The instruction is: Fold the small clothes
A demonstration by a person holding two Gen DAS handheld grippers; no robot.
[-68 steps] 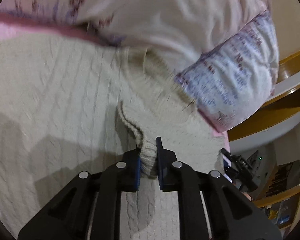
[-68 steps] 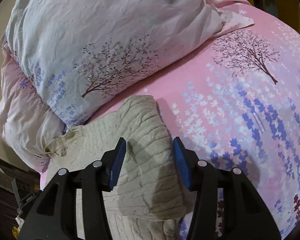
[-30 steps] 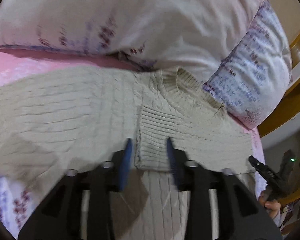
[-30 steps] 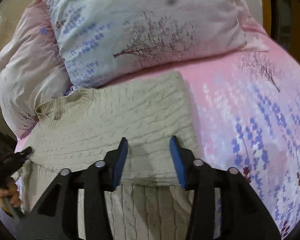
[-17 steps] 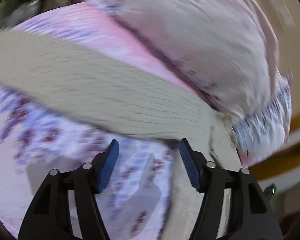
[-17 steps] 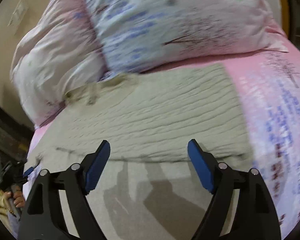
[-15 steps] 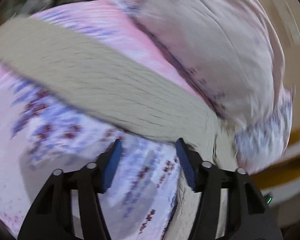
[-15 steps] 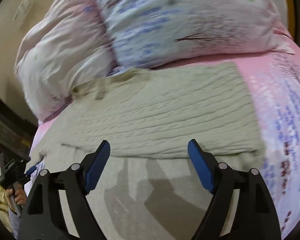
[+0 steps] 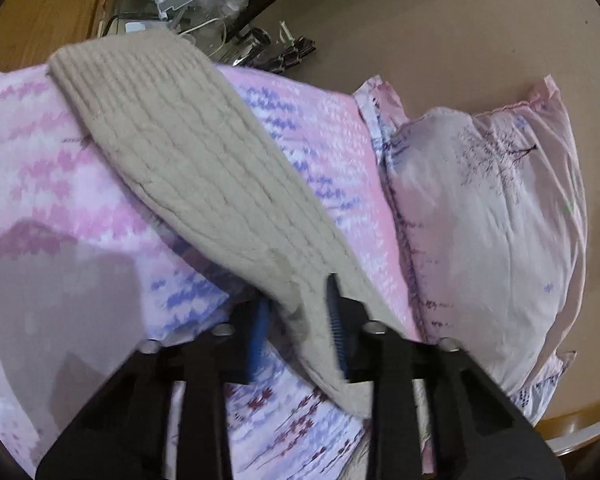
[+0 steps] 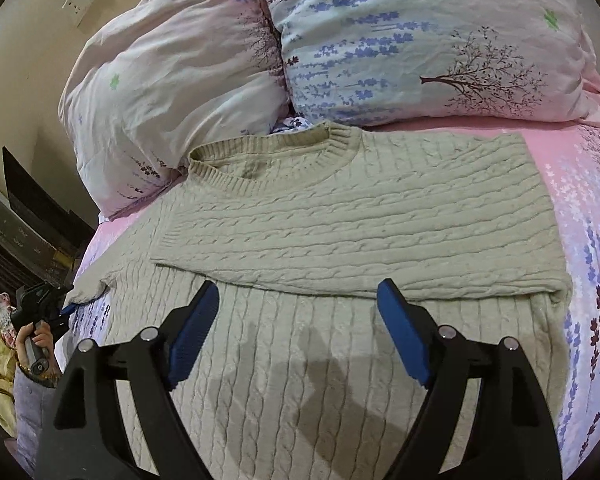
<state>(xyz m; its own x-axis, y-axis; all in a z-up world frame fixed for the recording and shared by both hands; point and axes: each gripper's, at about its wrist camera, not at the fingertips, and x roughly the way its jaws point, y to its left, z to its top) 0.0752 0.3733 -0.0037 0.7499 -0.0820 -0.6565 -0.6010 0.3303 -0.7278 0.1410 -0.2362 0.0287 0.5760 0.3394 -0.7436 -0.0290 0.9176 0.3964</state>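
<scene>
A: What does the left wrist view show?

B: The left gripper [image 9: 298, 316] has its blue-padded fingers [image 9: 337, 322] closed on a fold of the beige cable-knit sweater [image 9: 204, 168]. The knit runs from the pinch up and to the left as a long sleeve, ending in a ribbed cuff [image 9: 100, 64] near the top left. The sleeve hangs above the pink floral bed sheet [image 9: 44, 184], and its far end is slightly blurred. To the right lies a pale pink pillow with a tree print [image 9: 496, 216]. Behind the bed, a dark bedside surface [image 9: 204, 8] carries clear packaging and a white cable.

A: And the right wrist view?

B: The right gripper [image 10: 298, 330] hovers over the sweater [image 10: 340, 216] with its blue-padded fingers [image 10: 400, 332] spread wide, gripping nothing. The sweater lies flat on the bed sheet [image 10: 596, 216], its ribbed neck [image 10: 268, 160] towards the pillows. One sleeve is folded across the chest, cuff end at the left. Two pillows touch the collar edge: a pale pink one [image 10: 172, 60] on the left and a light blue one with lavender sprigs and a tree [image 10: 428, 36] on the right. At the far left, the left gripper [image 10: 66, 306] pinches the other sleeve at the bed's edge, the person's hand [image 10: 36, 340] on its handle.
</scene>
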